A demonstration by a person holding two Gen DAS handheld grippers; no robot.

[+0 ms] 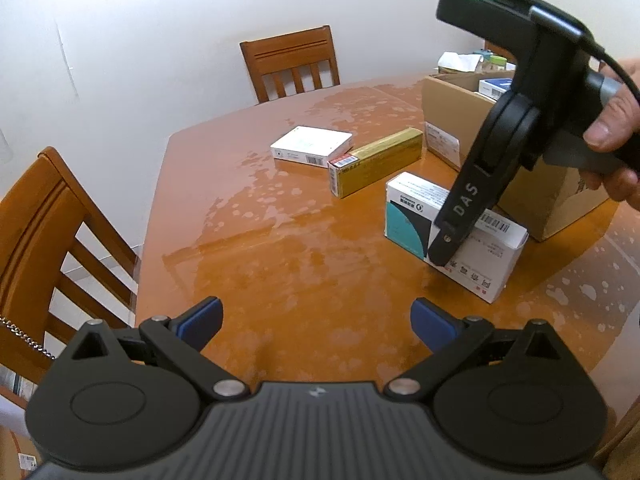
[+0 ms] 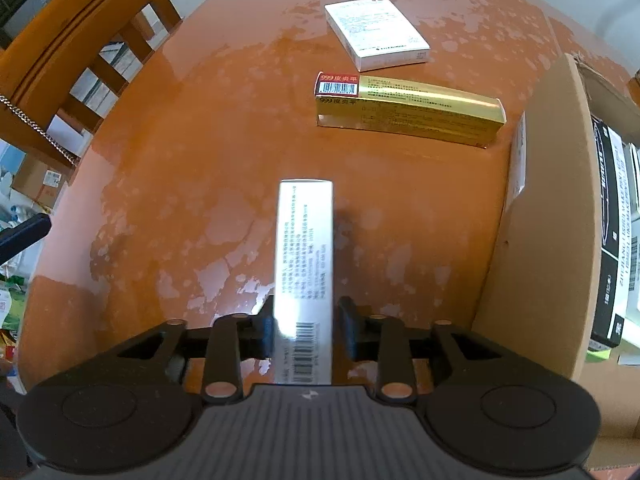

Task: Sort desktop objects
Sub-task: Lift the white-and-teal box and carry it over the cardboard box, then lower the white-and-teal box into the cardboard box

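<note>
Right gripper (image 2: 306,328) is pointed steeply down over the white-and-teal medicine box (image 2: 305,256), jaws straddling its narrow top edge, and look at that: the left pad sits at the box's side while a sliver of daylight shows on the right, so the jaws are slightly parted and not pressing. From the left wrist view you can see that same box (image 1: 408,216) standing on its long edge on the orange table (image 1: 280,248), right up beside the cardboard box (image 1: 448,108), with the right gripper's black finger (image 1: 452,240) down its near face and a hand (image 1: 614,120) wrapped around the handle. Over to the left gripper (image 1: 316,322): blue pads spread wide, nothing between them, hanging above bare tabletop well short of the goods. Farther back, the long gold box (image 1: 376,160) lies flat, its far end almost meeting the cardboard box, and the flat white box (image 1: 310,145) lies just beyond it, near but apart. Inside the cardboard box (image 2: 552,184), more packages stand stacked. Wooden chairs (image 1: 290,62) line the table's far and left sides.
</note>
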